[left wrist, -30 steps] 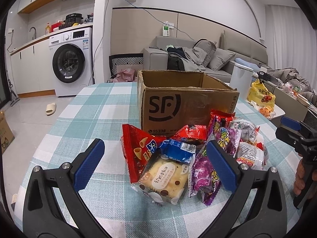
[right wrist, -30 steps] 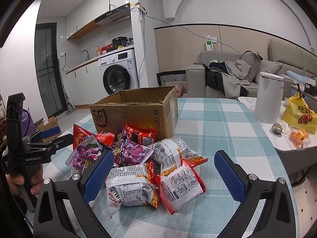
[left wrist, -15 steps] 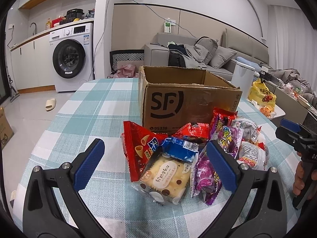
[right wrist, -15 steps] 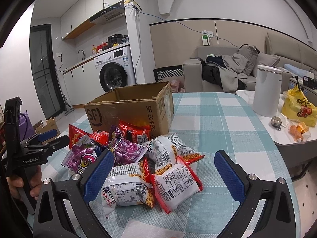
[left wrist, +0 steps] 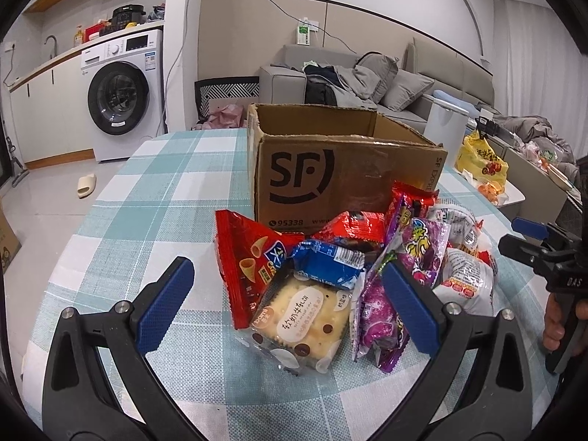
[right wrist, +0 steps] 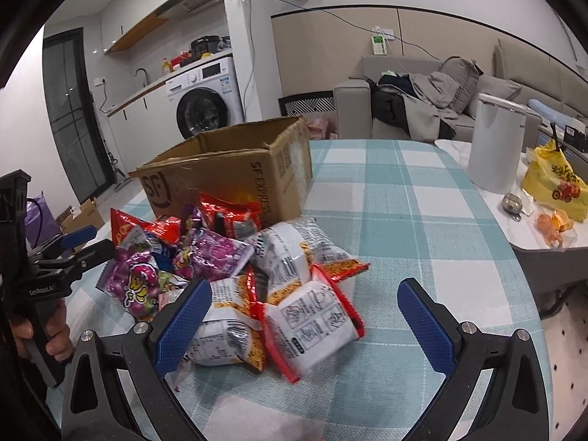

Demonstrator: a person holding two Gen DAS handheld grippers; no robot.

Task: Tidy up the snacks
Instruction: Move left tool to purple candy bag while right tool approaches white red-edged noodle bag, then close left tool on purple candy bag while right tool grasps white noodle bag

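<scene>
Blue-padded jaws of the left gripper (left wrist: 286,305) stood released, empty, over a clear-wrapped cake (left wrist: 299,321) at the near edge of the snack pile. The right gripper (right wrist: 303,325) was likewise spread wide above a white-and-red noodle packet (right wrist: 312,325). The snacks lay heaped on the checked desk (left wrist: 154,198), just before the open cardboard box (left wrist: 330,169).

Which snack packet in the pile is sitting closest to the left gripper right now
The clear cake packet, a pale sponge with dark dots. It lies at the front of the pile, between the open left gripper's blue pads; the red, blue and purple bags lie behind or beside it.
</scene>
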